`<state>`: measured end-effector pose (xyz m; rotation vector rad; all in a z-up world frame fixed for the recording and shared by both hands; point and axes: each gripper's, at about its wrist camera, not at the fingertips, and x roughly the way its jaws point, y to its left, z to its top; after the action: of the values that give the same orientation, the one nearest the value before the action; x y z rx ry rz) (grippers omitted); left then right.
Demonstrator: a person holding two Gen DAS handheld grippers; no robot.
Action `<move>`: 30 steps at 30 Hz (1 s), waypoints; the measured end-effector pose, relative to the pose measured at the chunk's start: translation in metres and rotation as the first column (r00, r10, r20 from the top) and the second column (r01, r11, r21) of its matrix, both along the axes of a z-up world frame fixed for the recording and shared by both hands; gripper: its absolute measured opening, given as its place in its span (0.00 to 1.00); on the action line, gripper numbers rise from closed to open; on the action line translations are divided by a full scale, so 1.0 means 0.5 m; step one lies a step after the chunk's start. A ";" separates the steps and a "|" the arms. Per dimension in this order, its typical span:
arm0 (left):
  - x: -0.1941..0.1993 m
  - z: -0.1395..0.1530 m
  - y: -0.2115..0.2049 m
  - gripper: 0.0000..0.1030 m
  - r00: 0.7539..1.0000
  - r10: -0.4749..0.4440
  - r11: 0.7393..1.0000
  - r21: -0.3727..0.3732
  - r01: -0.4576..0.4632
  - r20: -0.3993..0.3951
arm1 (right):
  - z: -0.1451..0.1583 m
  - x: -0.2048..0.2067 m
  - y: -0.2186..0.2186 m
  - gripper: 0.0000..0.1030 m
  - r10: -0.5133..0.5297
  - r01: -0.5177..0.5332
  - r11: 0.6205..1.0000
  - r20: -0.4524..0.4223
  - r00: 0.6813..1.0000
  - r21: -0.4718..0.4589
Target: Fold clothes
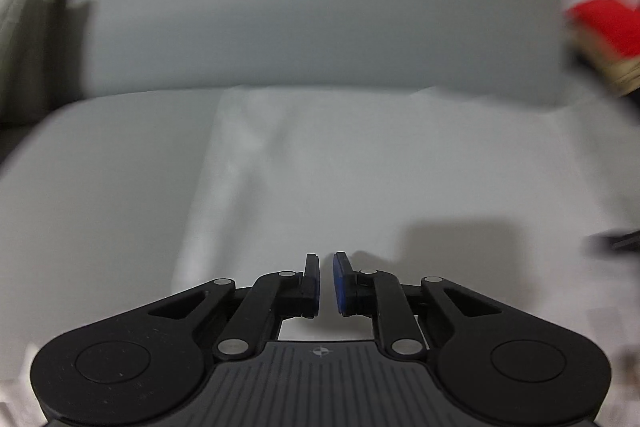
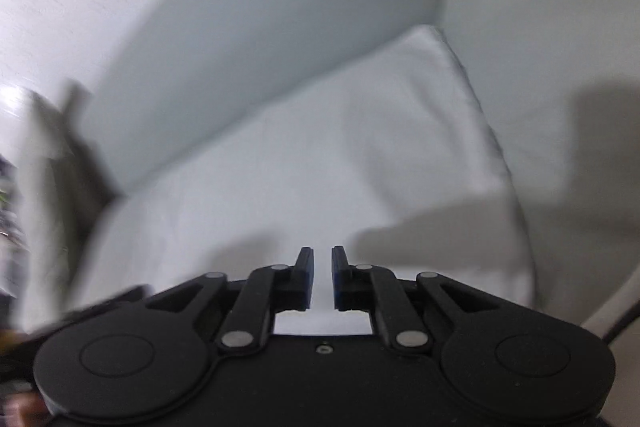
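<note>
Our left gripper (image 1: pixel 326 281) hangs over the white garment (image 1: pixel 360 179) on the sofa seat (image 1: pixel 80 167) — narrow gap, gripping nothing. Right gripper (image 2: pixel 322 277) is likewise barely parted and empty — the garment's right edge (image 2: pixel 492 147) has bare cushion beyond.

My left gripper (image 1: pixel 326 279) hovers nearly closed, empty, over pale cloth (image 1: pixel 320 179); red object (image 1: pixel 604 23) blurs at right edge.

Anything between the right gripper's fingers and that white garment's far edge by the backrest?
Nothing: in the right wrist view only smooth white garment runs from the right gripper, empty with a narrow gap between its fingers, to the grey backrest.
</note>
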<state>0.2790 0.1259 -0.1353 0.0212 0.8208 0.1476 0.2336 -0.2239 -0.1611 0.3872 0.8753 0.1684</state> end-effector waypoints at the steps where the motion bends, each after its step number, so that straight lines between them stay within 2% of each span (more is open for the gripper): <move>1: 0.008 -0.015 0.015 0.10 0.998 0.067 0.997 0.050 -0.066 -0.009 | -0.008 0.005 -0.011 0.00 -0.058 0.060 0.995 0.026 0.998 -0.076; 4: 0.022 -0.012 0.082 0.09 0.976 0.215 0.975 0.055 -0.216 0.012 | -0.024 0.022 -0.059 0.00 -0.234 0.242 0.945 0.065 0.970 -0.221; 5: 0.030 -0.004 0.094 0.06 0.971 0.240 0.969 0.061 -0.240 0.007 | -0.031 0.030 -0.074 0.00 -0.246 0.251 0.944 0.047 0.968 -0.213; 7: 0.038 0.019 0.118 0.06 0.970 0.242 0.970 0.004 -0.242 0.007 | -0.025 0.038 -0.076 0.00 -0.243 0.243 0.949 0.026 0.970 -0.201; 10: 0.064 0.054 0.119 0.06 0.984 0.165 0.983 -0.091 -0.158 0.073 | 0.012 0.044 -0.073 0.06 -0.256 0.264 0.959 0.081 0.963 -0.101; 13: 0.120 0.062 0.074 0.07 0.993 0.046 0.991 -0.129 -0.032 0.112 | 0.031 0.077 -0.056 0.07 -0.197 0.192 0.980 0.128 0.972 0.052; 17: 0.201 0.015 -0.007 0.12 0.991 -0.089 0.993 -0.075 0.096 0.097 | 0.004 0.148 0.011 0.07 -0.034 0.014 0.990 0.137 0.990 0.140; 19: 0.233 -0.019 -0.022 0.12 0.992 -0.088 0.996 -0.025 0.091 0.094 | -0.020 0.176 0.042 0.07 0.085 -0.111 0.981 0.157 0.984 0.162; 20: 0.244 -0.030 -0.019 0.13 0.991 -0.067 0.998 0.009 0.066 0.112 | -0.034 0.187 0.053 0.07 0.125 -0.149 0.978 0.162 0.979 0.145; 22: 0.265 -0.037 -0.001 0.14 0.987 -0.001 0.998 0.059 -0.008 0.159 | -0.056 0.204 0.060 0.00 0.156 -0.173 0.982 0.195 0.968 0.070; 23: 0.277 -0.040 0.009 0.14 0.983 0.032 0.995 0.084 -0.048 0.180 | -0.061 0.212 0.052 0.00 0.120 -0.130 0.991 0.225 0.967 0.030; 25: 0.311 -0.046 0.034 0.13 0.974 0.117 0.977 0.155 -0.148 0.193 | -0.062 0.235 0.012 0.00 -0.040 0.044 0.999 0.256 0.966 -0.009; 26: 0.326 -0.051 0.050 0.16 0.968 0.156 0.965 0.179 -0.192 0.196 | -0.063 0.248 -0.011 0.00 -0.127 0.138 0.990 0.270 0.954 -0.020; 28: 0.346 -0.062 0.074 0.12 0.960 0.207 0.945 0.216 -0.246 0.188 | -0.065 0.269 -0.055 0.00 -0.283 0.317 0.945 0.287 0.915 -0.080; 29: 0.349 -0.064 0.079 0.12 0.960 0.211 0.940 0.230 -0.251 0.184 | -0.068 0.275 -0.071 0.00 -0.318 0.356 0.929 0.282 0.905 -0.098; 30: 0.352 -0.066 0.083 0.12 0.961 0.211 0.937 0.244 -0.251 0.179 | -0.070 0.277 -0.081 0.00 -0.314 0.351 0.931 0.280 0.907 -0.094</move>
<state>0.4547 0.1675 -0.1681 0.1643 0.6454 0.4775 0.3721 -0.2643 -0.1960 0.3656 0.5453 -0.1587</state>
